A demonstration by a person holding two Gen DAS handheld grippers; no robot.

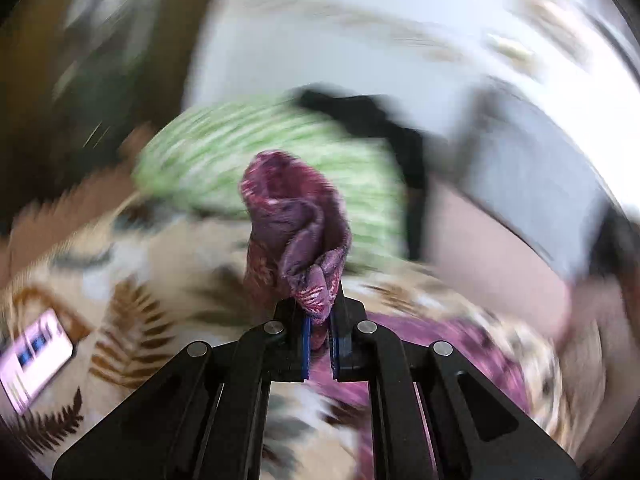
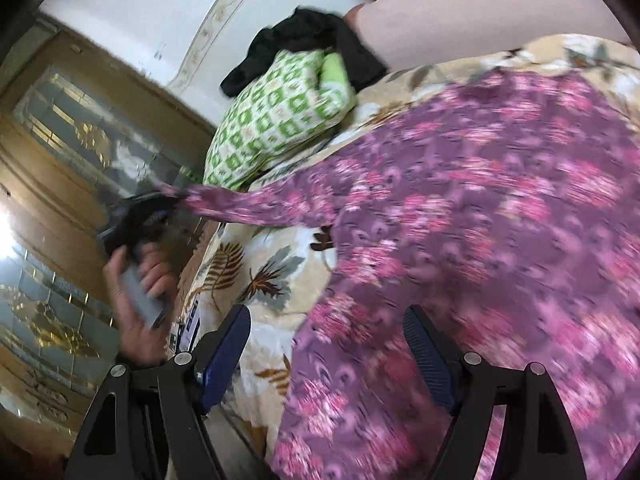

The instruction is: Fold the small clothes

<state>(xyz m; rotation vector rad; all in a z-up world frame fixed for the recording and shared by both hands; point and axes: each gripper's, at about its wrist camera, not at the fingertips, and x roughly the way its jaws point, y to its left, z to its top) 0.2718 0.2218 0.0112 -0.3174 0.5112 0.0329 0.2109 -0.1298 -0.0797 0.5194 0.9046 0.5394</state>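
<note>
Purple floral garment pinched at one corner

Left gripper fingers clench bunched, soft purple floral garment; right gripper fingers spread, empty; green checked cloth at eleven o'clock.

Bed cover: cream cloth printed with brown and grey fern leaves, spread beneath and ahead of the jaws in both wrist views.
Wall: pale, near white, beyond the bed, carrying a curved band of faint ornamental moulding.
Wooden cabinet or door: warm brown frame, left of the right wrist camera's jaws, set with glass panels bearing gold-toned decoration (detail smeared by blur).
Light: strong glare at the far left edge, off the glazing; source cannot be told.
</note>
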